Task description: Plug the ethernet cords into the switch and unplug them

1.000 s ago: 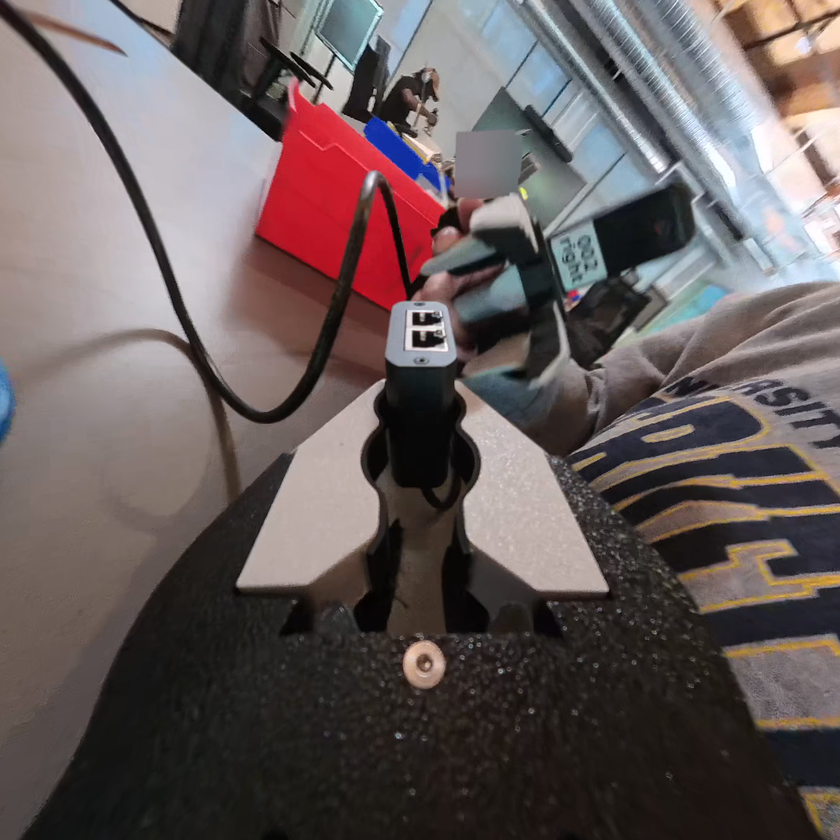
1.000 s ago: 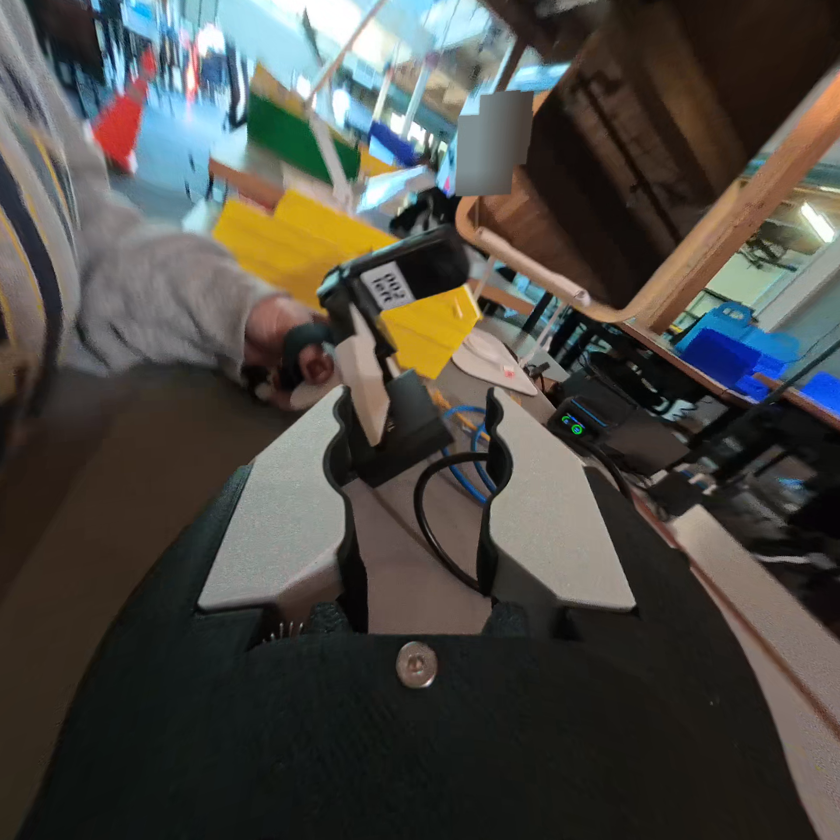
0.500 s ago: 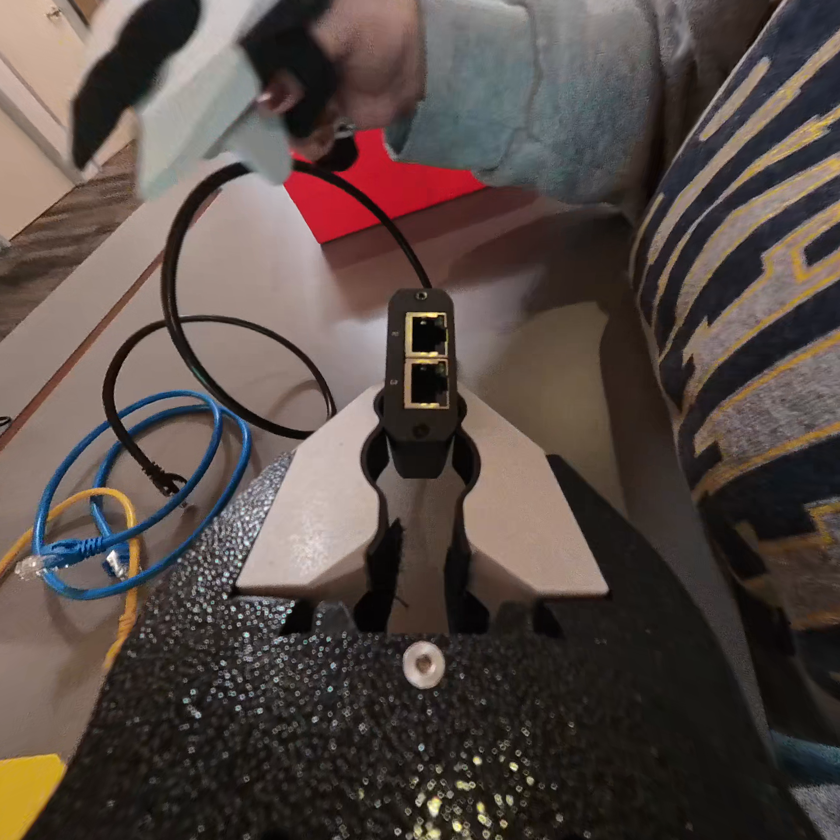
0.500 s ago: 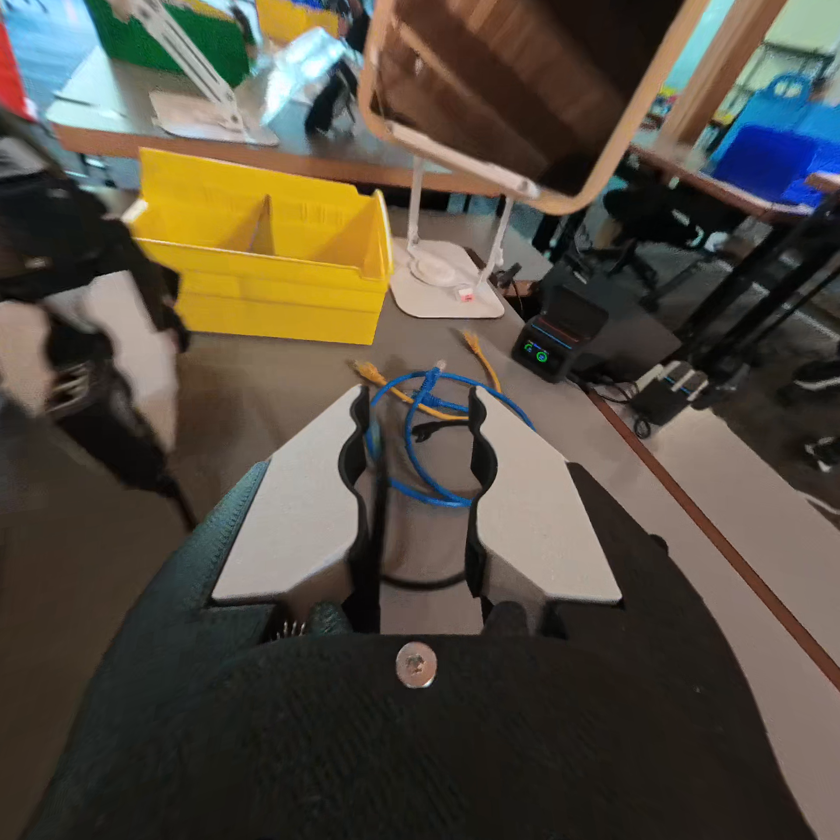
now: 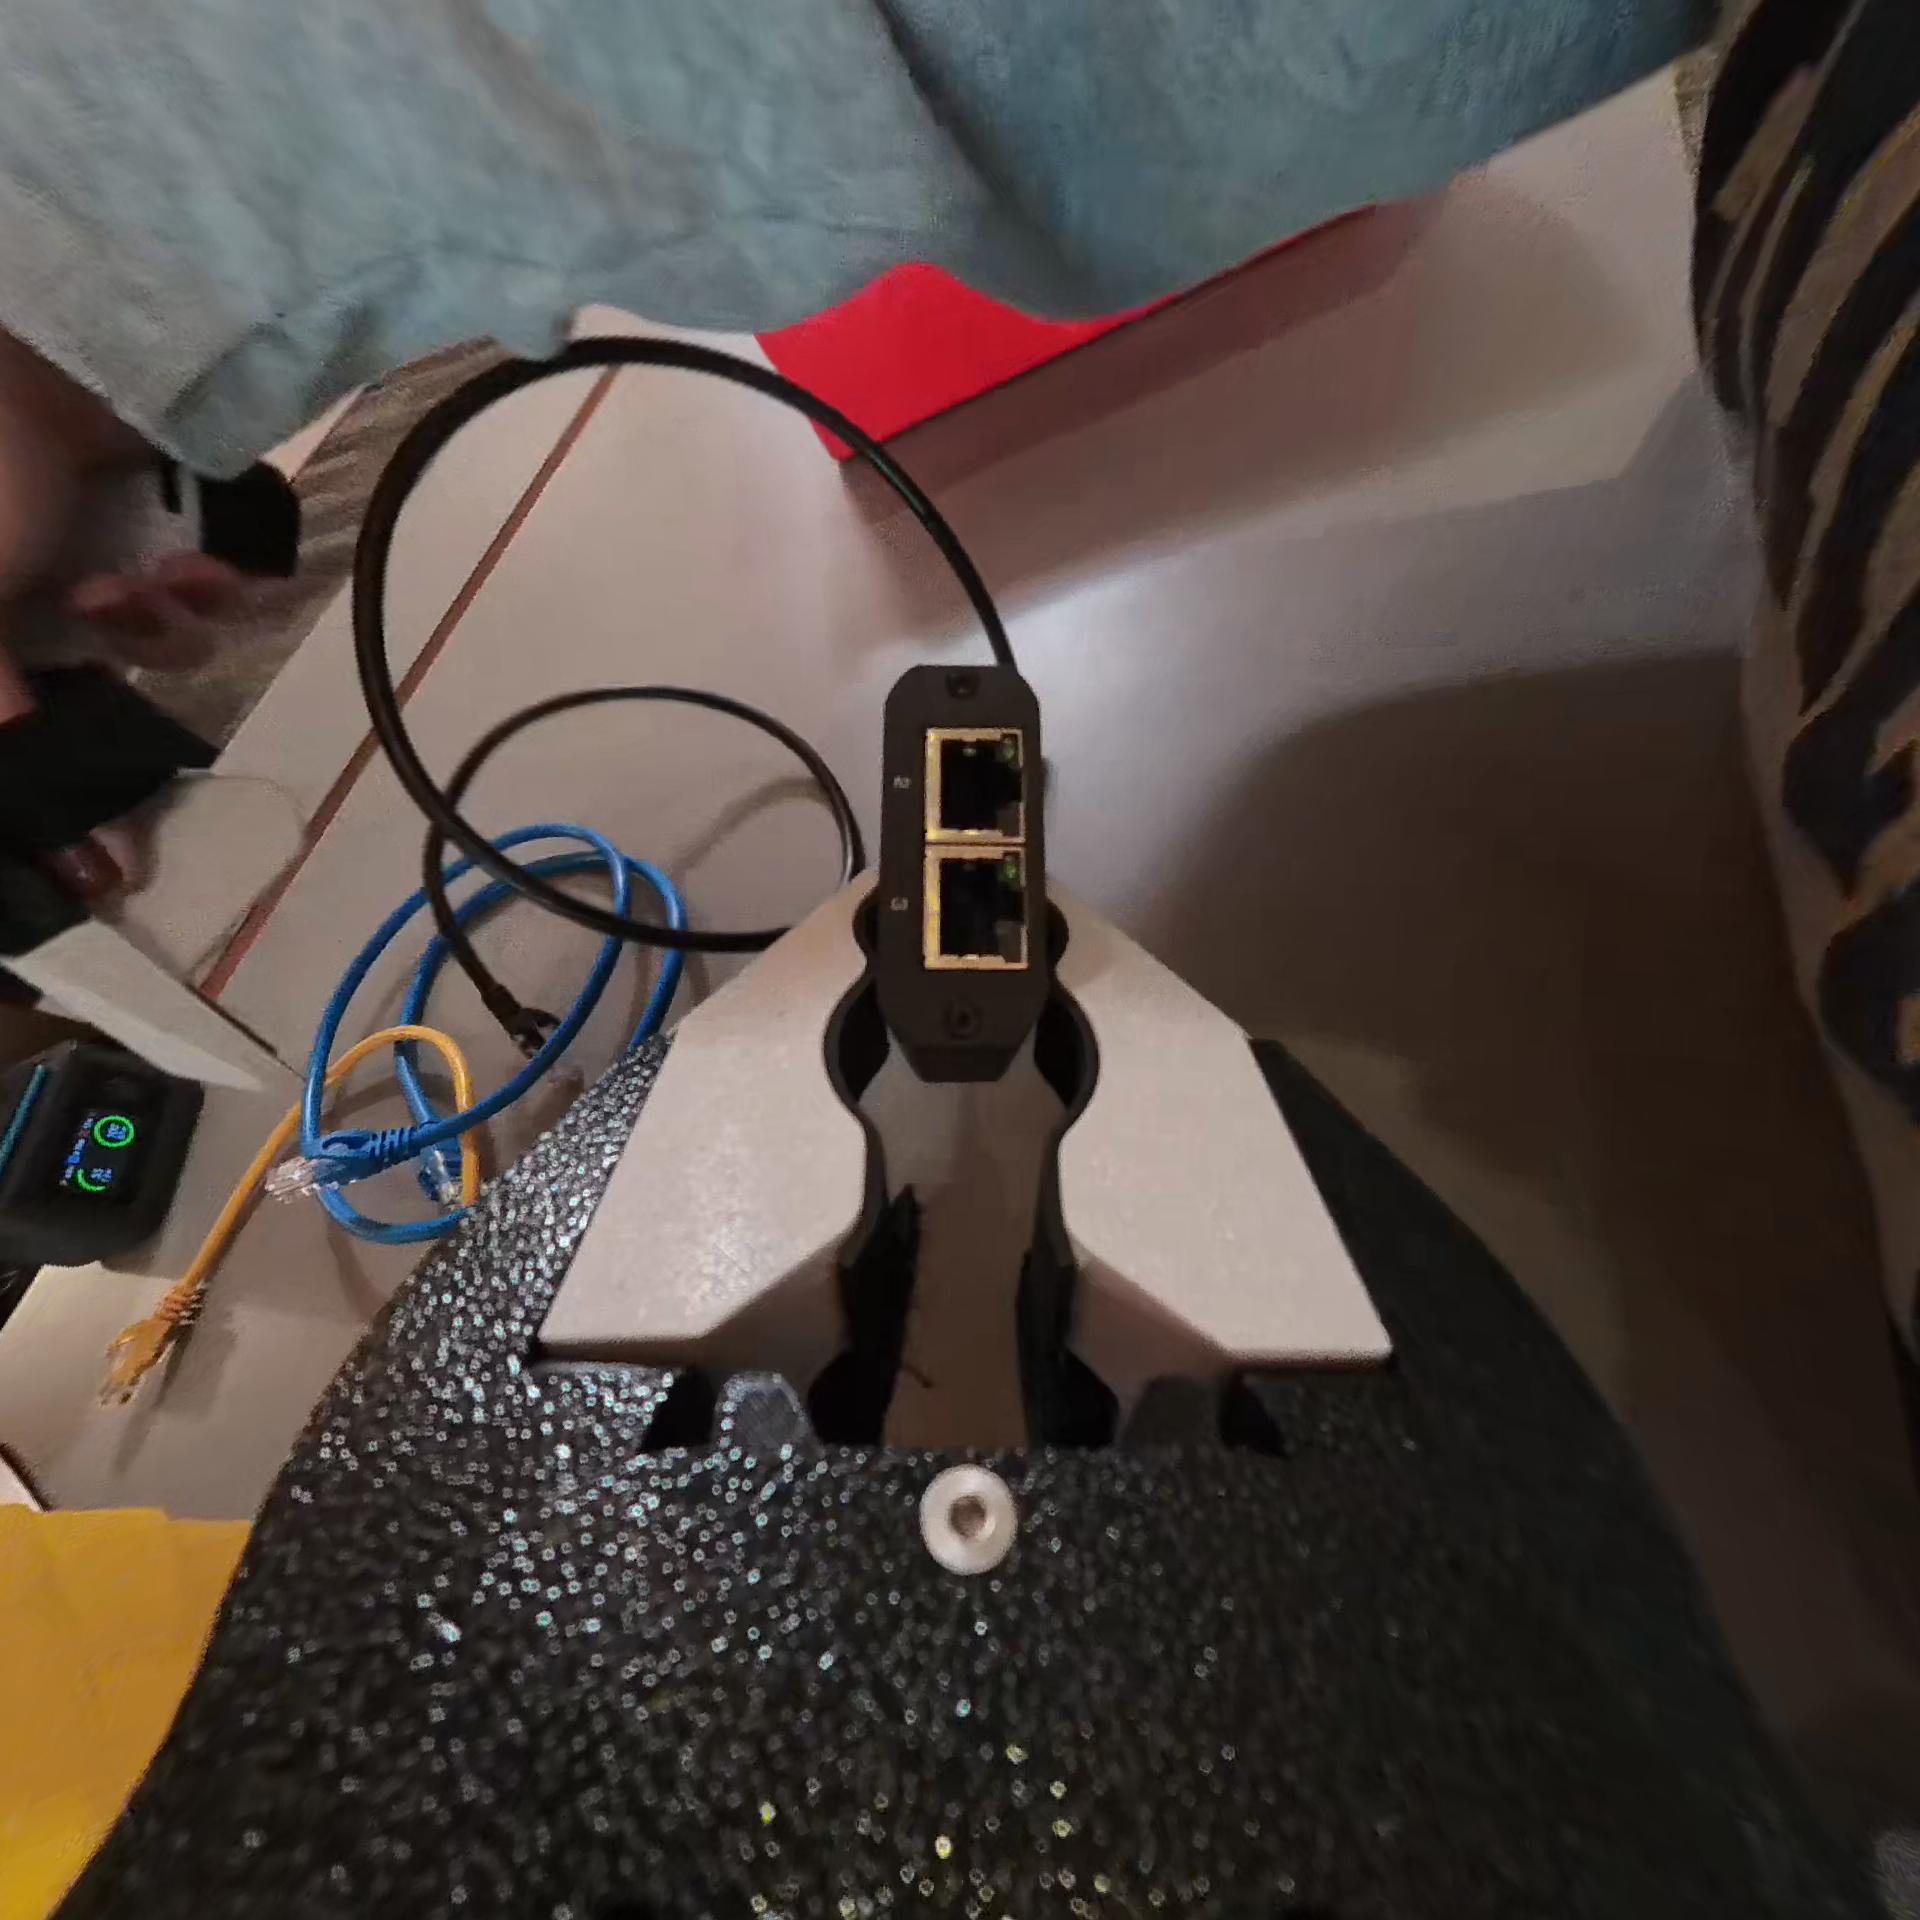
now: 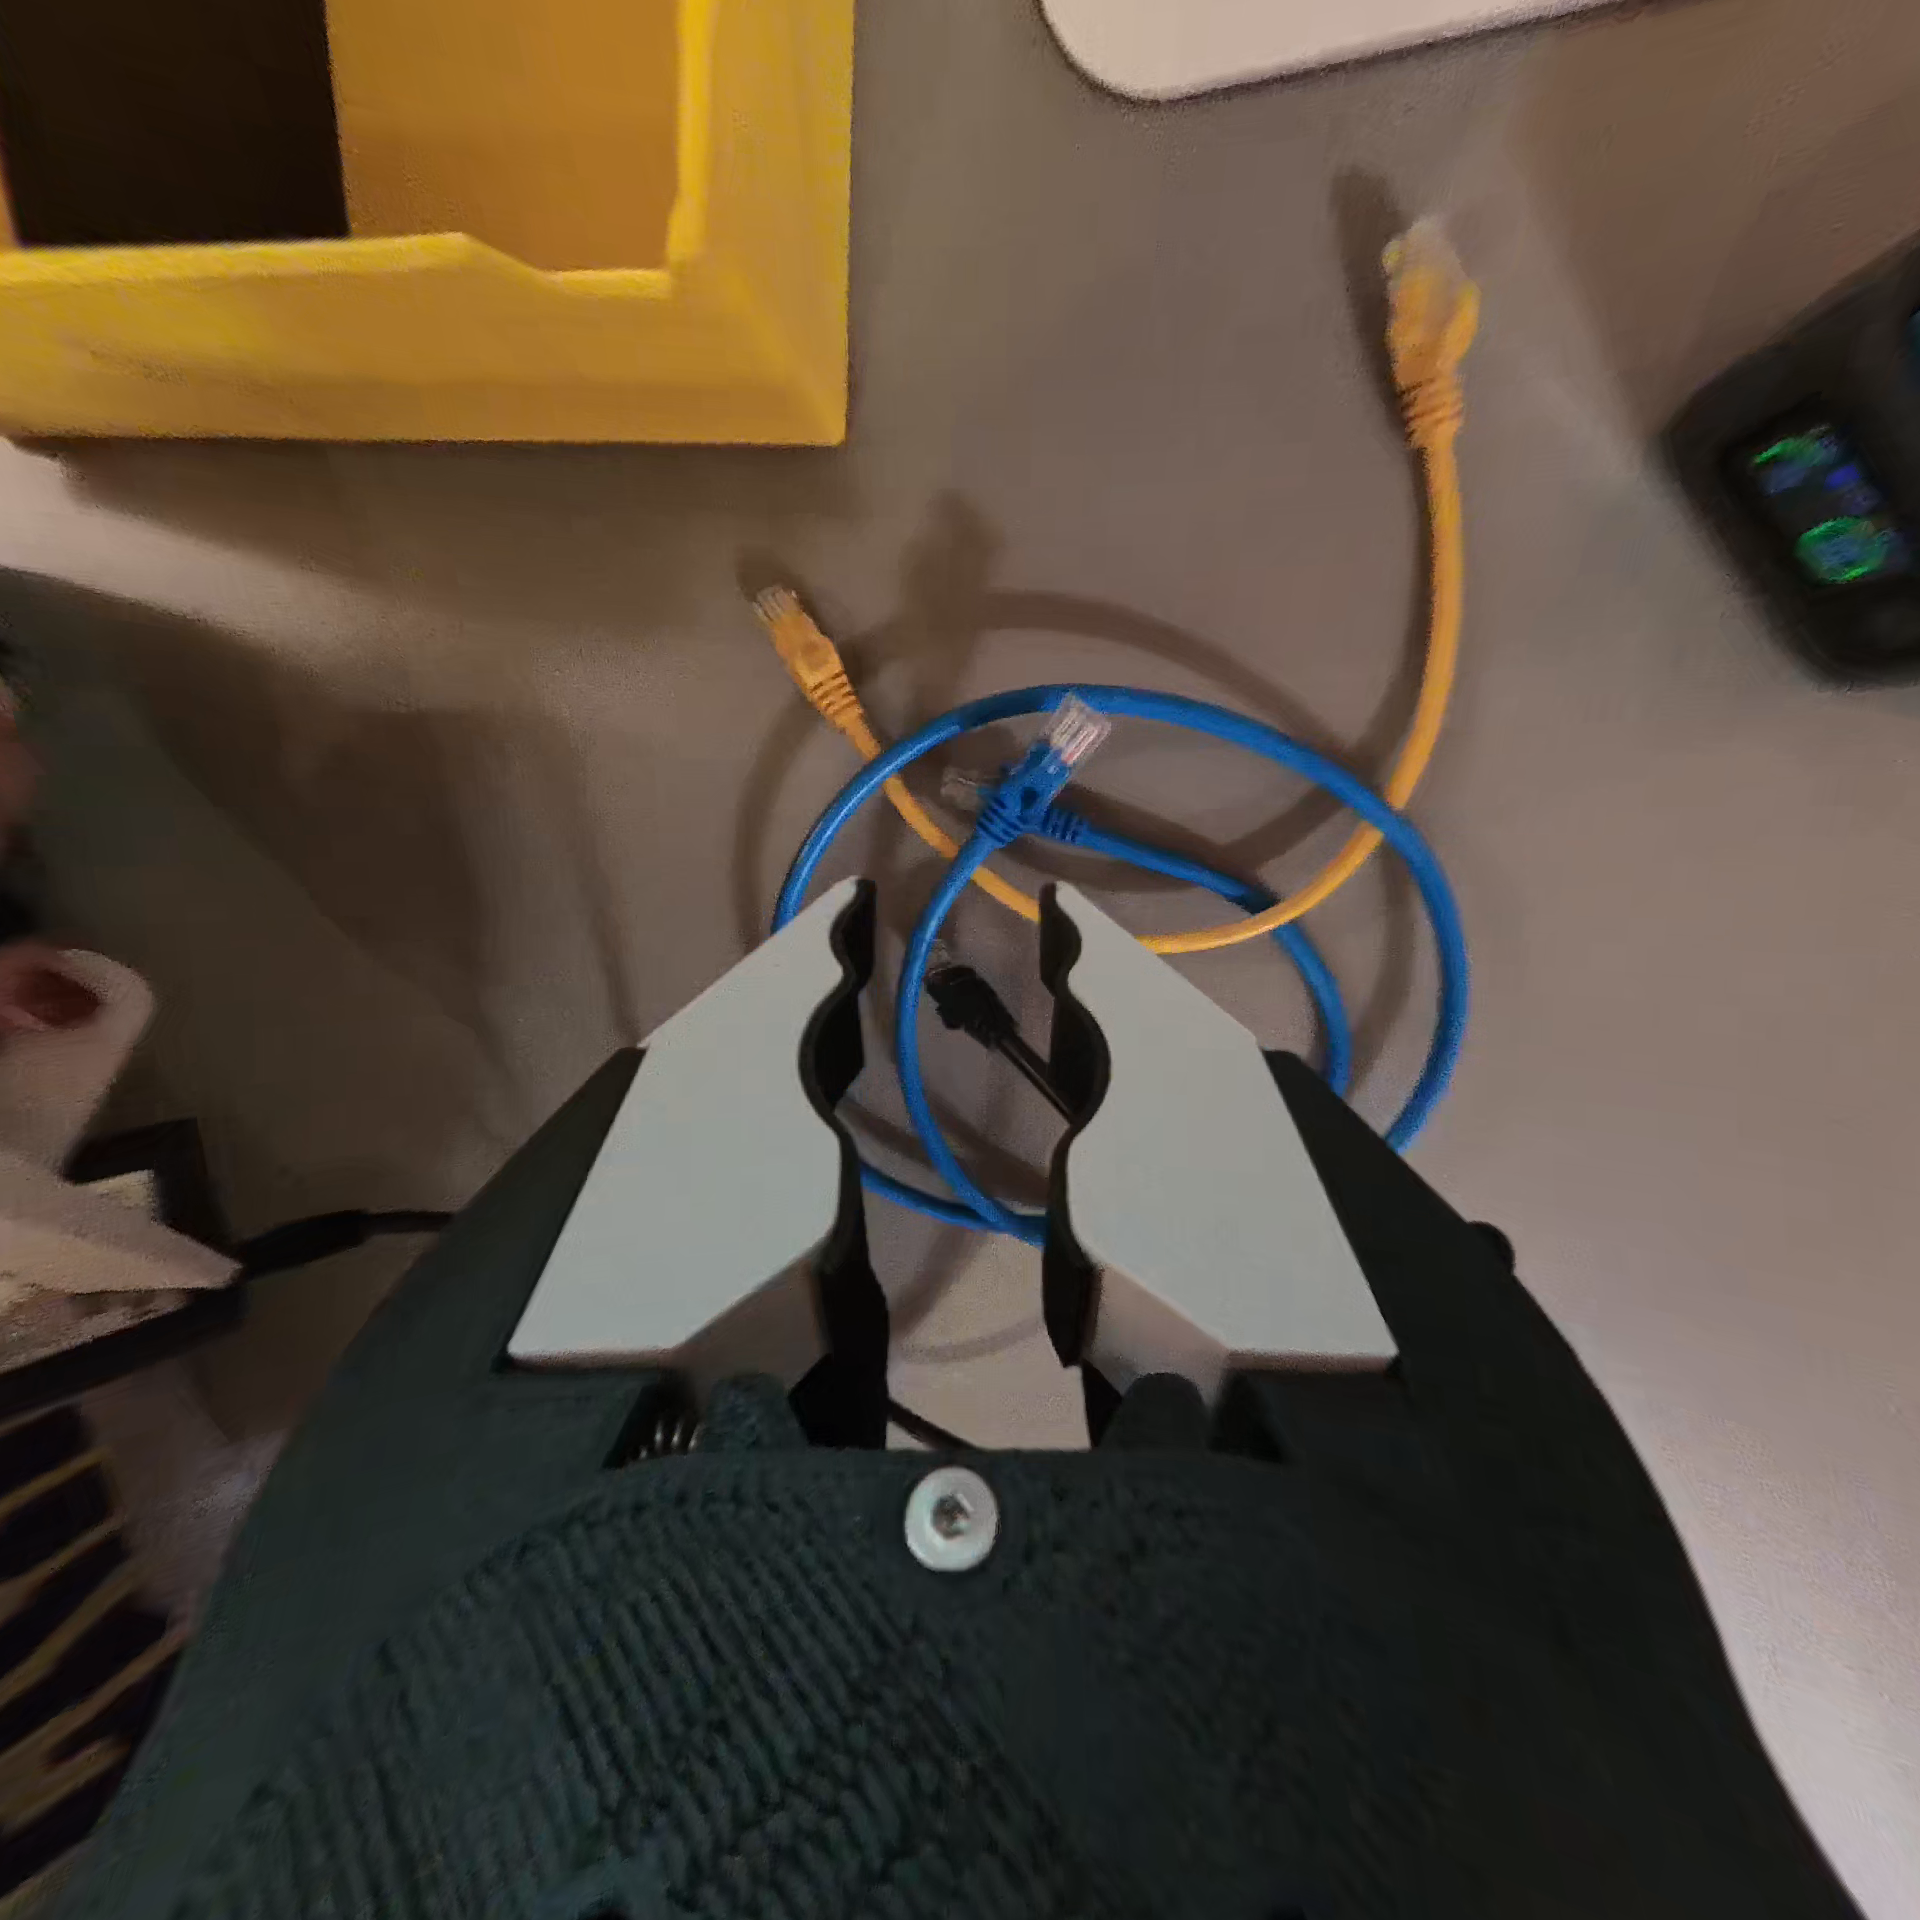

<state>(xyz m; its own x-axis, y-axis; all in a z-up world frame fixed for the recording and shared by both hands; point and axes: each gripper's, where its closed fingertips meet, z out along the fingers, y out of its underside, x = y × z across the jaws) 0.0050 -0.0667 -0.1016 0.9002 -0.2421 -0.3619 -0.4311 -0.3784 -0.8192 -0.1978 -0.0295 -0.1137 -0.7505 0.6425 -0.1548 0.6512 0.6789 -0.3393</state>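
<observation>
My left gripper (image 5: 961, 914) is shut on the black switch (image 5: 902, 831) and holds it above the table with its two empty ports facing the camera. The switch's own black cord (image 5: 384, 665) loops to the table. My right gripper (image 6: 951, 904) is open, low over the loose cords. The black cord's plug (image 6: 966, 1008) lies between its fingers. A blue cord (image 6: 1449, 935) lies coiled, its plug (image 6: 1039, 774) just ahead of the fingertips. A yellow cord (image 6: 1439, 623) crosses under it. Both cords show in the left wrist view: blue (image 5: 499, 1039), yellow (image 5: 239, 1195).
A yellow bin (image 6: 520, 343) stands at the far left of the cords. A small black device with a lit screen (image 6: 1829, 520) sits to their right. A red bin (image 5: 966, 332) is behind the switch. A person's grey sleeve (image 5: 623, 156) crosses the left wrist view's top. My hands' fingertips stand some 20 cm from each other.
My right gripper has swung away from the switch and down over the cords on the table. My left gripper has tilted downward with the switch still in it.
</observation>
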